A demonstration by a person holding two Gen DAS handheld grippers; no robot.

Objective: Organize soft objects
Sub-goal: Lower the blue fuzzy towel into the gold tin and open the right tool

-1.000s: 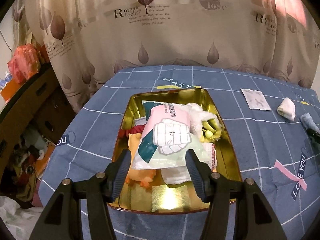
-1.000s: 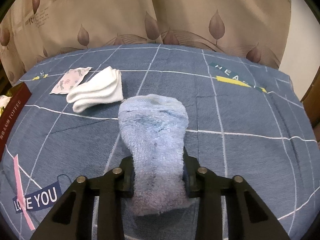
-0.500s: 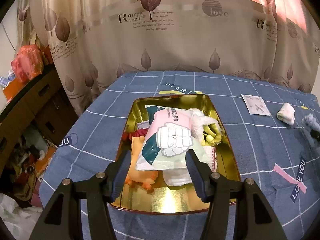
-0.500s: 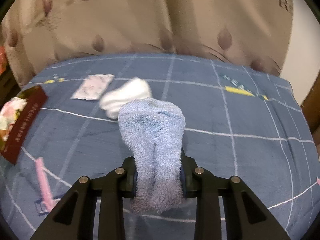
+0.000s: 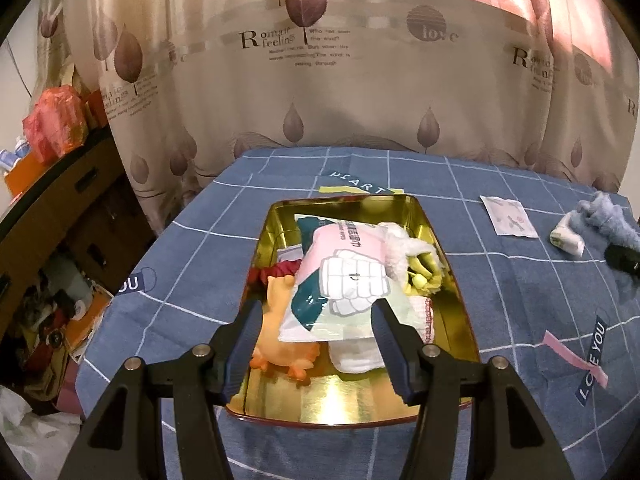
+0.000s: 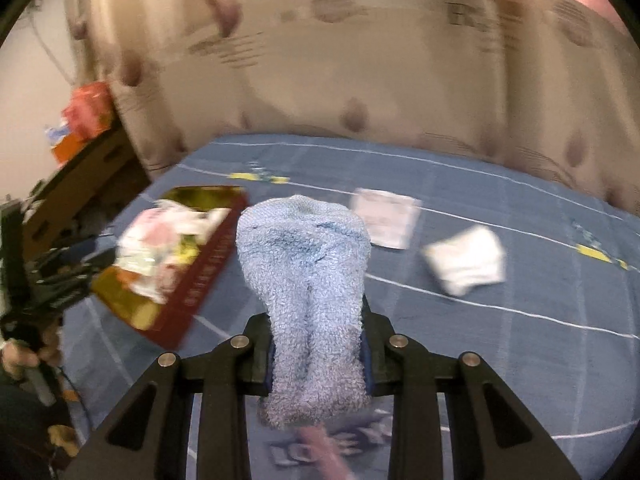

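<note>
1. Two views; in the left wrist one, the left gripper (image 5: 316,326) is hanging over the near end of the gold tin tray (image 5: 460,292) with its tongs spread apart and gripping nothing.
2. A tissue pack (image 5: 340,280), an orange plush toy (image 5: 280,320) and a white fluffy toy (image 5: 400,248) are lying piled in that tray on the blue checked tablecloth (image 5: 520,280).
3. Far right, a folded white cloth (image 5: 566,238) is lying just beside a paper sachet (image 5: 508,220).
4. In the right wrist view, which is blurring, the right gripper (image 6: 318,354) is clamping its tongs on the light blue fuzzy sock (image 6: 308,264), held above the cloth between the tray (image 6: 208,264) and the white cloth (image 6: 468,260).
</note>
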